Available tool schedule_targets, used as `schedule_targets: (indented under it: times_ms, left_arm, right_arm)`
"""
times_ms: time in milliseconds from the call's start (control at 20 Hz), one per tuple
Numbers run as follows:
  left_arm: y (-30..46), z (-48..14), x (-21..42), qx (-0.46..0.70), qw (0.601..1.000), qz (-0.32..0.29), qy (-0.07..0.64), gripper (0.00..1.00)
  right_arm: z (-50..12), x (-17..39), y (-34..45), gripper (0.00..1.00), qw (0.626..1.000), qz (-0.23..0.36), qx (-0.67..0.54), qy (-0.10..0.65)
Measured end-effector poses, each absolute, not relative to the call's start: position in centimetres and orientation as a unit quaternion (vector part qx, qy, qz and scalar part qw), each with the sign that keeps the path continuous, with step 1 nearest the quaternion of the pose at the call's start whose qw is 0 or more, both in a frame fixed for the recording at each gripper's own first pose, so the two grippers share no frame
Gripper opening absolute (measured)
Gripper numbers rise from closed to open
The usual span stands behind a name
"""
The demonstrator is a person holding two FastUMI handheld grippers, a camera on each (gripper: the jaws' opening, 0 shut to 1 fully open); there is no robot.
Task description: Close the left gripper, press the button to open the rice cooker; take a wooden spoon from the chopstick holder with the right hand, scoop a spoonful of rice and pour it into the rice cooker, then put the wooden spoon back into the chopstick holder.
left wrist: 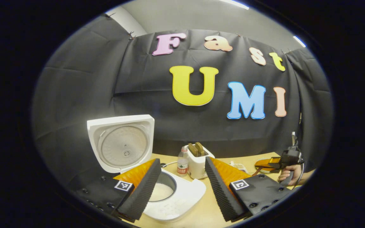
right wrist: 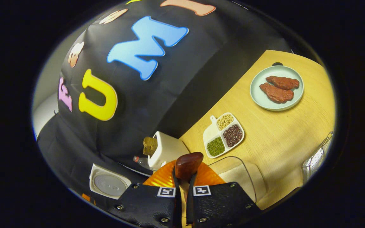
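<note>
The white rice cooker [left wrist: 176, 202] stands open with its lid [left wrist: 120, 142] upright; its inner pot [left wrist: 162, 191] holds something white. My left gripper [left wrist: 181, 186] hovers over the cooker's front, its fingers wide apart and nothing between them. At the far right, a hand [left wrist: 288, 175] holds my right gripper [left wrist: 272, 163] above the table. In the right gripper view, my right gripper [right wrist: 184, 179] is shut on a dark wooden spoon [right wrist: 188, 164], whose rounded end pokes out past the fingertips. A clear container of rice [right wrist: 236, 177] sits just below and to the right. The cooker lid [right wrist: 108, 182] appears at lower left.
A white toaster [left wrist: 196, 161] with bread and a small water bottle [left wrist: 182, 163] stand behind the cooker. On the wooden table [right wrist: 274, 139] lie a divided dish of beans [right wrist: 223, 134] and a plate with two meat pieces [right wrist: 277, 88]. A metal mesh holder [right wrist: 317, 158] is at the right edge.
</note>
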State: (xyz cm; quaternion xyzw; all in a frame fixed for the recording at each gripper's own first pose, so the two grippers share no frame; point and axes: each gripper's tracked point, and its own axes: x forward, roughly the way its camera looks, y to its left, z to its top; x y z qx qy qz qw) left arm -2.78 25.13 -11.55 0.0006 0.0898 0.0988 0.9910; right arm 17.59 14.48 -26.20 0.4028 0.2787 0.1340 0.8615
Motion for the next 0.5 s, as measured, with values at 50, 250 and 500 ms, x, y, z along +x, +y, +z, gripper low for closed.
schedule_targets:
  times_ms: [50, 250, 500]
  left_arm:
    - [24.8, -11.7, -2.6, -0.001, 0.992, 0.095, 0.087, 0.99]
    - [24.0, -11.5, -2.3, -0.001, 0.993, 0.087, 0.085, 0.99]
    - [23.6, -11.5, -2.9, -0.002, 0.994, 0.076, 0.081, 0.96]
  right_arm:
    - [-25.4, 17.3, 13.9, 0.06, 0.857, 0.136, 0.415, 0.273]
    - [-21.4, 16.5, 12.9, 0.06, 0.835, 0.15, 0.472, 0.241]
    - [-17.2, 15.4, 14.7, 0.06, 0.786, 0.186, 0.546, 0.221]
